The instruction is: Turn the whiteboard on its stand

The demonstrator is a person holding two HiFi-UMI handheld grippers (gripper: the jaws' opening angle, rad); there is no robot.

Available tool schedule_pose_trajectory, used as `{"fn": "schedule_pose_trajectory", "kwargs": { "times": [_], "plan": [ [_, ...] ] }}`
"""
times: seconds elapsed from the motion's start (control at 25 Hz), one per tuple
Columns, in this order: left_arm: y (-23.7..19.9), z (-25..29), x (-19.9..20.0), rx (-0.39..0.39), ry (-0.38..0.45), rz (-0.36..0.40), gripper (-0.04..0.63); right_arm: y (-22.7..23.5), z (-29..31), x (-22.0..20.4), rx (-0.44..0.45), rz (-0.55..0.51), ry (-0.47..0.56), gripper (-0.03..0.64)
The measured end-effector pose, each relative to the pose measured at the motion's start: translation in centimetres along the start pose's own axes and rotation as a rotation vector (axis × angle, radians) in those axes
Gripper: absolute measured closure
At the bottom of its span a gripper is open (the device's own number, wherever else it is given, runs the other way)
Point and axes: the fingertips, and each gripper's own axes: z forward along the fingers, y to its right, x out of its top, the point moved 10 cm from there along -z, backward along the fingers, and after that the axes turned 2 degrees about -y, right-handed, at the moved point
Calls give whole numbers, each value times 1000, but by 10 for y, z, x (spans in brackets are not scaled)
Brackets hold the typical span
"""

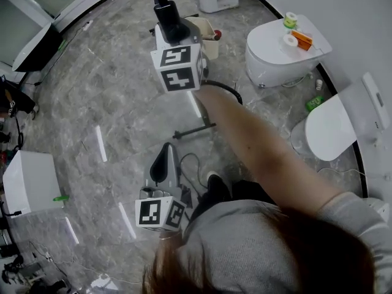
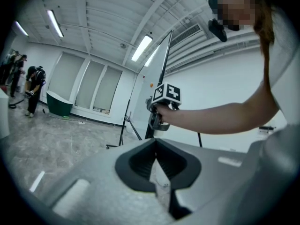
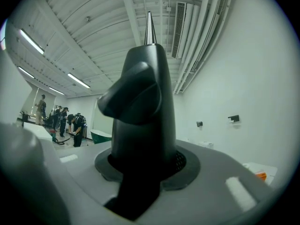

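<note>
whiteboard, upright on its tripod stand; i judge it light, stiff, tippy; my right gripper is clamped on its thin side edge, the best hold; my left gripper closed, empty.

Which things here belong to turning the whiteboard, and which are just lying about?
Job: whiteboard, stand, right gripper shut on the board's edge.
Lying about: toilets, tape rolls, white box, green tub.

The whiteboard, a thin white panel seen nearly edge-on, apparently leans tilted on its black stand.
</note>
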Motion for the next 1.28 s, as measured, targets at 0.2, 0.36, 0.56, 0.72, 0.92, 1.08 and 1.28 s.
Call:
{"fn": "schedule_pose_trajectory", "kwargs": {
  "times": [0.2,0.36,0.56,0.72,0.92,1.08,1.28],
  "plan": [
    [33,-17,-14,31,-3,-29,595,-10,-24,-1,13,-10,1,472],
    [60,-31,-26,54,-10,-33,595,-8,-39,-4,84,-84,-29,421],
    [76,-44,-33,86,6,-25,595,1,-74,-23,168,-76,-102,370],
    [89,-47,-30,95,42,-11,595,8,-117,-18,218,-58,-58,367],
    [106,-47,-27,89,68,5,595,26,-189,-9,302,-40,-7,423],
    [121,-50,-30,94,81,13,595,39,-246,-11,370,-36,-7,527],
    [137,-52,-41,87,70,19,595,52,-301,-28,508,23,-72,620]
  ]
}}
